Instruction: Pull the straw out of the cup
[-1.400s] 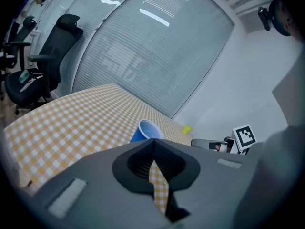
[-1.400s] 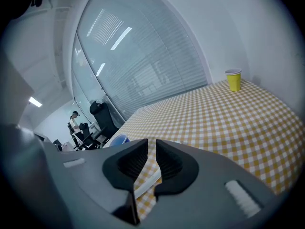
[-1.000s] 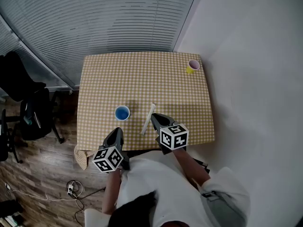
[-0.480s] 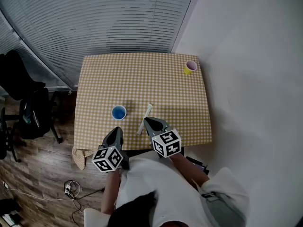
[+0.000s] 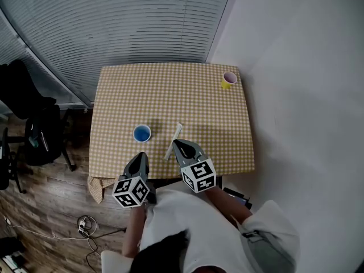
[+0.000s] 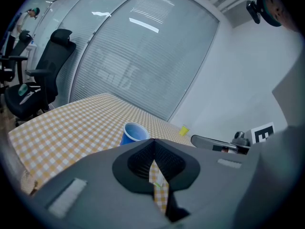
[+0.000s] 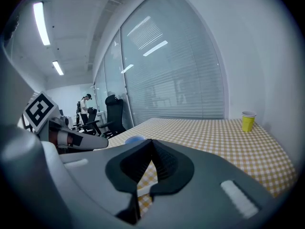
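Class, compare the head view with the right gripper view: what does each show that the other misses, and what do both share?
Only the head view shows the wooden floor and the cable lying on it. Only the right gripper view shows the ceiling lights and a distant standing person. Both show the blue cup, the yellow cup and the checked table.

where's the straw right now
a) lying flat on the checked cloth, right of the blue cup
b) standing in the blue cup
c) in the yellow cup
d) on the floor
a: the white straw lies flat on the checked tablecloth just right of the blue cup, and nothing sticks out of that cup.
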